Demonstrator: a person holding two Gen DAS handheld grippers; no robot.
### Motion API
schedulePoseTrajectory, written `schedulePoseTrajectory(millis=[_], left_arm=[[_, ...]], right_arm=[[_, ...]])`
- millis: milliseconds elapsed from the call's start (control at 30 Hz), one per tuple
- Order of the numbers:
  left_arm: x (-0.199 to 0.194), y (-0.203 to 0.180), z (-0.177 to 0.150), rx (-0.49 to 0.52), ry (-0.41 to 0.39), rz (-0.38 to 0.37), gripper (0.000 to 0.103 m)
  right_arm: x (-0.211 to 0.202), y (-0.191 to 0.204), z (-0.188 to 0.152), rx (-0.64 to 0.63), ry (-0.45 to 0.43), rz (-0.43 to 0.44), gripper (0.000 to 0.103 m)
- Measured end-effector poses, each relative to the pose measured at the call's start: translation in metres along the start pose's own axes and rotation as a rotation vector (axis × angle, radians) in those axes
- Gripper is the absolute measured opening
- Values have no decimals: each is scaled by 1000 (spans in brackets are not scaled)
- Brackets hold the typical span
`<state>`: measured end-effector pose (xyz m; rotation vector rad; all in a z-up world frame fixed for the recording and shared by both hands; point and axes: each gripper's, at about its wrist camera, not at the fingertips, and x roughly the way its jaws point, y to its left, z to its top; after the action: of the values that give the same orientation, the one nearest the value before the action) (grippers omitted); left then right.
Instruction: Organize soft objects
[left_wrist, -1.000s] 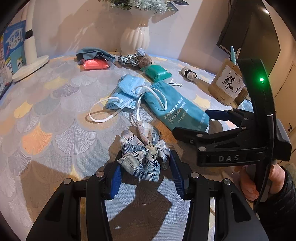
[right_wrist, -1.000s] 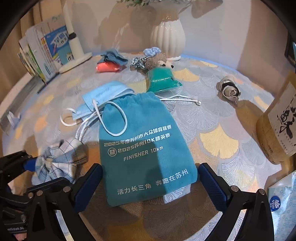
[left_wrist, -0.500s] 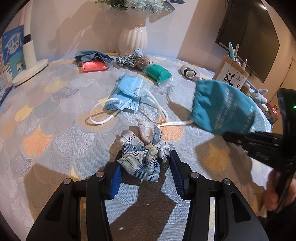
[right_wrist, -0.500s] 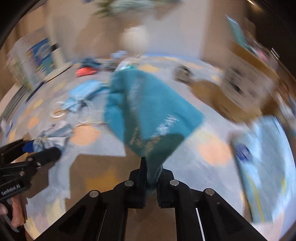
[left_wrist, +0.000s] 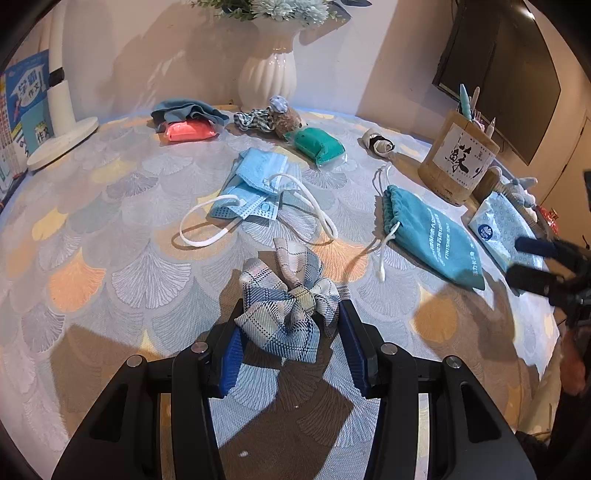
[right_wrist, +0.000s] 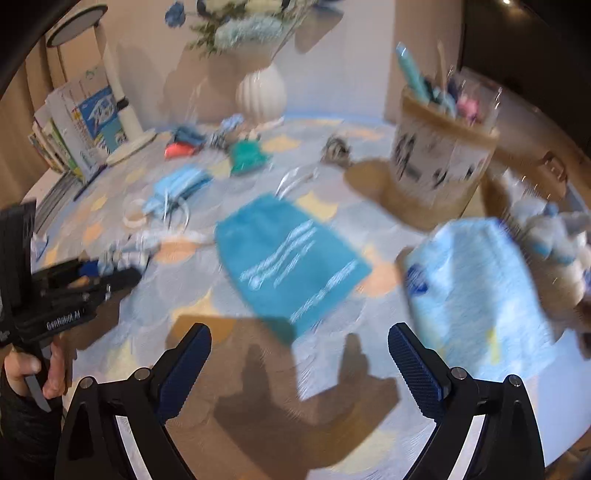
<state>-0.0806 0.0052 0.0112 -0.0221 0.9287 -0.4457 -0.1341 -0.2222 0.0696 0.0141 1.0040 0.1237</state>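
Observation:
A plaid fabric bow (left_wrist: 290, 308) lies on the patterned tablecloth between the fingers of my left gripper (left_wrist: 291, 332); the jaws flank it and look open around it. A teal drawstring pouch (left_wrist: 430, 236) lies flat at the right, next to a tissue pack (left_wrist: 508, 230). In the blurred right wrist view the pouch (right_wrist: 291, 258) lies just ahead of my right gripper (right_wrist: 299, 363), which is wide open and empty. Blue face masks (left_wrist: 258, 184) lie mid-table.
At the back stand a white vase (left_wrist: 267, 79), a lamp base (left_wrist: 62, 138), a red packet (left_wrist: 188, 130) under a cloth, a scrunchie and small plush (left_wrist: 273, 118), a green packet (left_wrist: 319, 144). A wooden pen holder (left_wrist: 460, 157) stands at the right.
My right gripper carried the teal pouch to the right, set it down by the tissue pack, opened and drew back. The left gripper has stayed around the bow.

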Motion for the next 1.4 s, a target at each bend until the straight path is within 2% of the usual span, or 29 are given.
schedulePoseTrajectory(millis=[100,267,333,367,400,433,500,533,600,700,867,933,967,1000,1033,1067,1100,1200,1300,1400], left_arm=[[0,0,0,-1,0,0,45],[0,0,0,2,-1,10,45],[0,-2,0,7,-1,17,44],[0,-3,-1,10,-1,23,44],[0,-4,-1,16,0,30,44],[0,-5,-1,19,0,34,43],[-1,-8,-1,21,-5,39,37],[-4,-9,-1,22,-11,43,36],[-10,-10,-2,18,-26,41,35],[-25,-13,1,12,-65,4,35],[-53,-27,17,56,-137,9,35],[-59,-32,21,61,-155,0,35],[-61,-34,22,65,-160,-6,35],[-61,-36,23,68,-162,-6,35],[-60,-38,23,73,-162,-5,35],[-59,-39,22,75,-158,-5,35],[-58,-41,22,76,-155,-6,35],[-55,-42,21,76,-148,-8,35],[-52,-40,21,68,-141,-11,35],[-47,-37,21,60,-129,-15,35]], right_arm=[[22,1,17,-23,13,18,103],[71,7,32,-12,101,25,103],[76,11,28,1,101,20,97],[74,19,25,-26,82,0,82],[72,29,22,-64,69,-14,62],[68,42,18,-113,56,-21,51],[62,64,11,-201,34,-96,20],[61,77,6,-246,38,-112,9],[55,88,2,-260,23,-109,5],[38,88,5,-222,-10,-39,2],[-5,58,26,-102,-105,55,2],[-4,46,30,-66,-92,100,4],[1,37,30,-38,-66,105,12],[9,30,30,-10,-32,93,36],[16,24,30,14,-3,81,55],[24,17,29,36,10,77,89],[30,11,30,45,6,86,102],[46,5,35,31,32,89,103],[71,7,40,-30,110,59,103],[87,12,36,-88,95,18,103]])
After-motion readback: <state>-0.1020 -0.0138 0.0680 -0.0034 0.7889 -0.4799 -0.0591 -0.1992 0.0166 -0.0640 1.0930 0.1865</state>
